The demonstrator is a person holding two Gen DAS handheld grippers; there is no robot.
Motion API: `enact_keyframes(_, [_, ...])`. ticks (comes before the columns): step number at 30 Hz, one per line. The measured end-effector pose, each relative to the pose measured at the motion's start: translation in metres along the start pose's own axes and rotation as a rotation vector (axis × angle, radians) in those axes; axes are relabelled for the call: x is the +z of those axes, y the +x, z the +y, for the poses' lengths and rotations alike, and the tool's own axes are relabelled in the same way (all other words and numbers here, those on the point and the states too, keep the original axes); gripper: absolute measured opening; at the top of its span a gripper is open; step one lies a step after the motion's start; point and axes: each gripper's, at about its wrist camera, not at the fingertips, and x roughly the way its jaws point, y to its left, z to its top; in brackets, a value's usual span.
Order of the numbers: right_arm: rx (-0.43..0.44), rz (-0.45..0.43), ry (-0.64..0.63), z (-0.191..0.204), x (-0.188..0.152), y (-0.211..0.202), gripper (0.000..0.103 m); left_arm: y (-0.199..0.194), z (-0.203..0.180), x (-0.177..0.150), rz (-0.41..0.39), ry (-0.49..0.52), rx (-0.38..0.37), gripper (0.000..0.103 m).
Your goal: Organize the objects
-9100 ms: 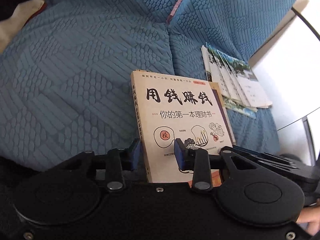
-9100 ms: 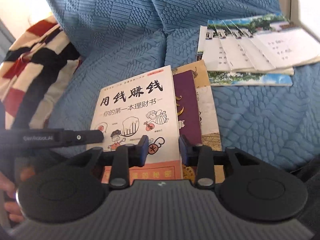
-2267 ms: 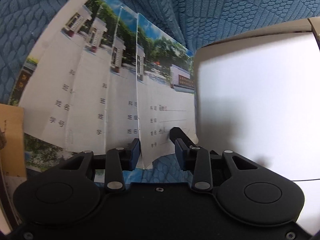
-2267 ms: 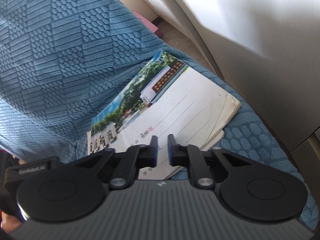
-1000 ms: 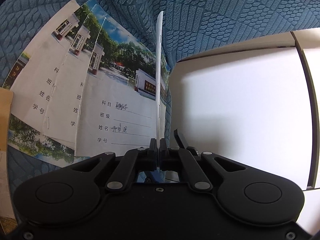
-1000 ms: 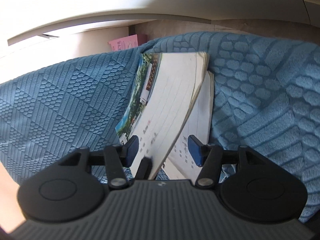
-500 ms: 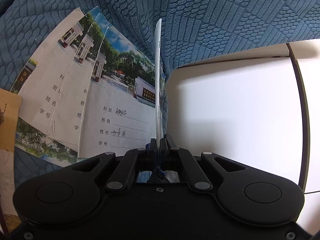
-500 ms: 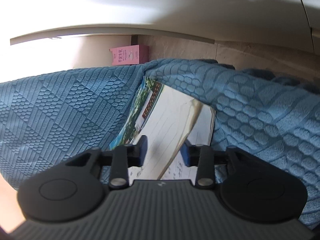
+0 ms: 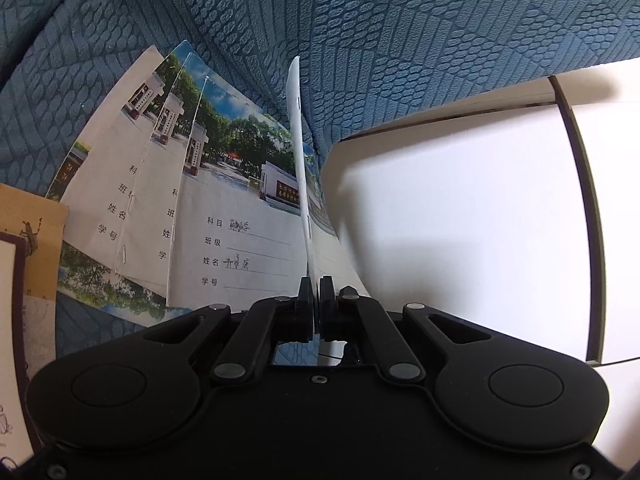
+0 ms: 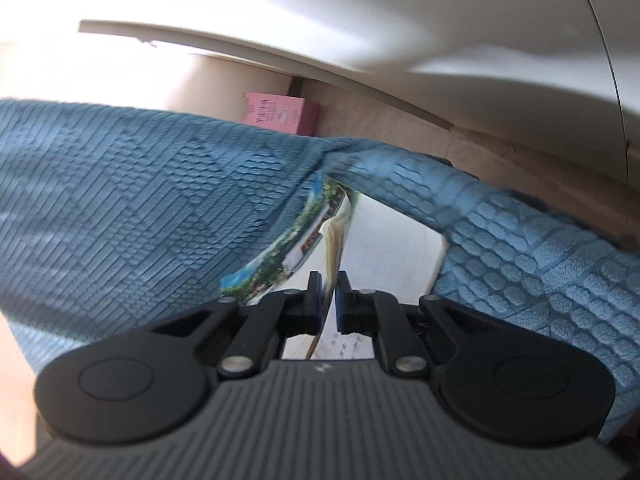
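My left tool (image 9: 316,300) is pressed together on the near edge of a thin exercise book (image 9: 298,152), which stands edge-on and reads as a white sliver above the fanned booklets (image 9: 208,208) on the blue textured cover (image 9: 360,40). Those show a school-gate photo over white name fields, one with handwriting. My right tool (image 10: 328,300) pinches the lifted book (image 10: 334,236) by its yellowed page edges; that view is blurred. A brown book (image 9: 28,240) is cut off at left. Pink box (image 10: 276,114) far behind, lettering unreadable.
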Motion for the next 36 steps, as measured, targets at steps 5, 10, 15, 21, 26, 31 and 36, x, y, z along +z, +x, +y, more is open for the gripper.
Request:
enact_keyframes(5, [0.012,-0.011,-0.064,0.020,-0.011,-0.022,0.008,-0.026,-0.008,-0.007,-0.001,0.013,-0.006,0.002])
enact_keyframes(10, [0.040,-0.017,-0.117,0.042,-0.026,-0.045,0.008,-0.061,-0.020,-0.016,-0.027,0.039,-0.015,0.003])
enact_keyframes(15, [0.082,-0.029,-0.165,0.070,-0.042,-0.061,0.008,-0.099,-0.030,-0.027,-0.054,0.060,-0.034,0.003])
enact_keyframes(21, [0.117,-0.020,-0.202,0.097,-0.068,-0.083,0.008,-0.148,-0.038,-0.038,-0.076,0.066,-0.056,0.004])
enact_keyframes(26, [0.136,-0.009,-0.237,0.115,-0.088,-0.094,0.008,-0.186,-0.044,-0.045,-0.111,0.093,-0.066,0.004])
enact_keyframes(31, [0.145,-0.008,-0.287,0.131,-0.107,-0.103,0.008,-0.215,-0.039,-0.053,-0.136,0.096,-0.102,0.005])
enact_keyframes(36, [0.177,0.003,-0.309,0.144,-0.120,-0.115,0.008,-0.237,-0.031,-0.061,-0.145,0.082,-0.130,0.004])
